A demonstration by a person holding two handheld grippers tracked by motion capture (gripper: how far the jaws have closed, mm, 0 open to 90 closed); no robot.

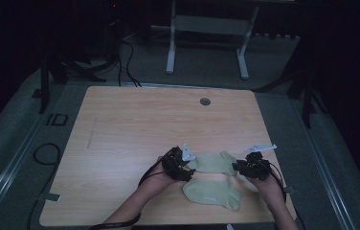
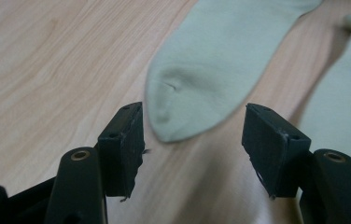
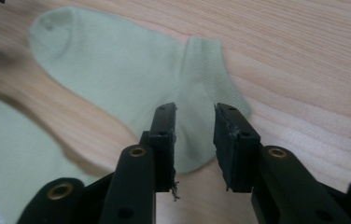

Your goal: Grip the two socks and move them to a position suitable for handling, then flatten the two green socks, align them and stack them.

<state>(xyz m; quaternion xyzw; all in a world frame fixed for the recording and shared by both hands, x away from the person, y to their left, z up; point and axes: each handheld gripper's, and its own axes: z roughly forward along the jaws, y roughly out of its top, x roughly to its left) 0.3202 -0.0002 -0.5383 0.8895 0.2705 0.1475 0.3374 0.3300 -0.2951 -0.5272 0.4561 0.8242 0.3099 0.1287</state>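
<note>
Lying flat near the front edge of the worktop (image 1: 120,124), two pale green ankle socks sit side by side, and the work in hand looks like laying them out or pairing them. The far sock (image 1: 214,162) stretches between the two claws; the near sock (image 1: 212,192) lies just beside it, closer to the person, seemingly not overlapping. The left claw (image 2: 192,140) stands open around the rounded toe of the far sock (image 2: 211,60), its pads clear of the cloth. The right claw (image 3: 194,140) is parted more narrowly over the heel end, beside the ribbed cuff (image 3: 206,65), with no fabric pinched between its pads. By my reading, the far sock is freshly laid flat with both claws off it, so this is the gap between steps. The next move probably calls for a low pinch on one thin layer of either sock, then lifting it over its mate with toes and cuffs aligned. Both socks look soft, thin and smooth, with few wrinkles.
</note>
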